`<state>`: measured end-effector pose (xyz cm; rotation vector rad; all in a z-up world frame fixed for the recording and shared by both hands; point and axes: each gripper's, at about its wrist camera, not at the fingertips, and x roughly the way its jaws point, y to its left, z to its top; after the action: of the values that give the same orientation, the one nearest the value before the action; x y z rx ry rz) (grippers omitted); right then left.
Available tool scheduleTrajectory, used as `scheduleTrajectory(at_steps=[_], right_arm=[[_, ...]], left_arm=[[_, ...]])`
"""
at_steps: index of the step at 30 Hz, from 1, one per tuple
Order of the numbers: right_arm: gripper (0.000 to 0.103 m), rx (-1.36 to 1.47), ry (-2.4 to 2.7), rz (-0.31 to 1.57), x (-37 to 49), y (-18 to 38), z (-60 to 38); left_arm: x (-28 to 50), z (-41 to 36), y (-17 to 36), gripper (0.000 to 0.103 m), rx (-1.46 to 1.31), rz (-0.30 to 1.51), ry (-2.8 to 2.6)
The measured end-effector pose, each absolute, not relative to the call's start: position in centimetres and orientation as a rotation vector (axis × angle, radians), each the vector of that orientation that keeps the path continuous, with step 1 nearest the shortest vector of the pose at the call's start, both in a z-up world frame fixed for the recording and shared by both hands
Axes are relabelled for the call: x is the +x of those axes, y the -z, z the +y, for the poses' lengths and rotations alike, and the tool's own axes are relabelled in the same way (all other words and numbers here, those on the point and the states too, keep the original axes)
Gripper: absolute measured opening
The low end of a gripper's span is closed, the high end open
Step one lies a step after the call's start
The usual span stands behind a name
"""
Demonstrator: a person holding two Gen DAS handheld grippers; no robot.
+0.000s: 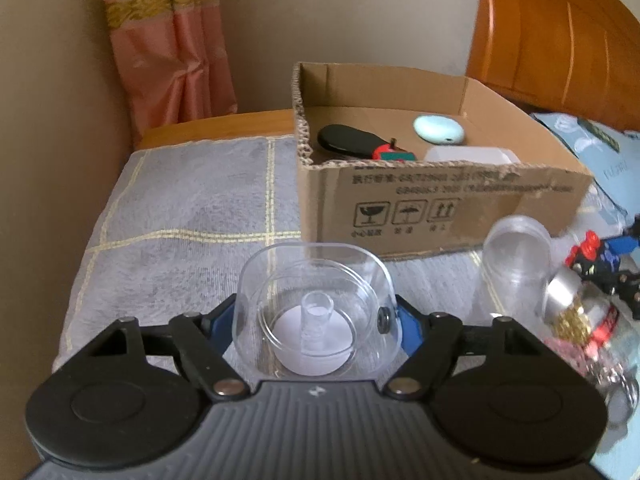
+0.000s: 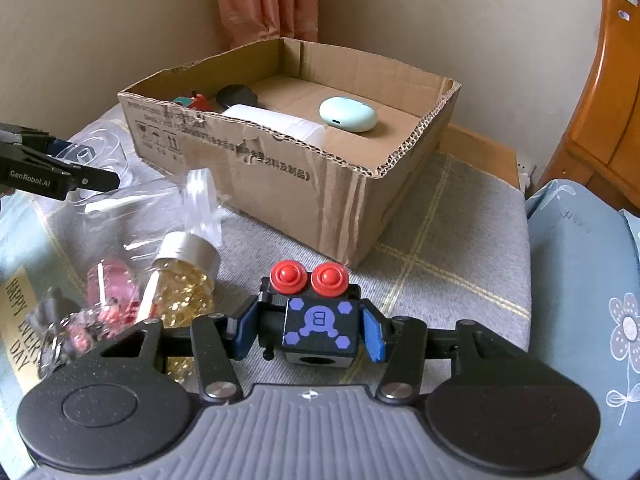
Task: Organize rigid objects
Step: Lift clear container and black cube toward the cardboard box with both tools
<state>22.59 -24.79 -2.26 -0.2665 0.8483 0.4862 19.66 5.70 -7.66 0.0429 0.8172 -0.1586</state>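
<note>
Meanwhile, left gripper [image 1: 316, 320] tilted downward around clear container [image 1: 316, 312].

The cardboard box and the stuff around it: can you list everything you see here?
cardboard box: one, brown, on the grey cloth
earbud case: one, mint, inside box
white container: one, inside box
black oval item: one, inside box
clear square container: one, between left fingers
toy robot: one, black, red knobs, in right grip
gold-bead jar: one, silver cap, lying left
left hand-held gripper: black, blue pads
right hand-held gripper: black, blue pads
</note>
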Motion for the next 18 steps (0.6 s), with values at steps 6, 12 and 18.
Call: scheduleTrajectory(at_steps=[6, 12, 18], right_arm=[[0.057, -0.271, -0.484, 0.844, 21.1, 1.3, -24.9], [0.057, -0.257, -0.478, 0.835, 19.8, 0.0, -25.2], [0.057, -0.225, -0.466, 0.835, 18.9, -1.4, -25.6]], left_arm=[[18.2, 5.5, 6.4, 0.076, 0.105, 0.829, 0.193], [16.4, 5.5, 5.1, 0.076, 0.121, 0.847, 0.223], [14.8, 5.4, 4.0, 0.076, 0.142, 0.869, 0.256]])
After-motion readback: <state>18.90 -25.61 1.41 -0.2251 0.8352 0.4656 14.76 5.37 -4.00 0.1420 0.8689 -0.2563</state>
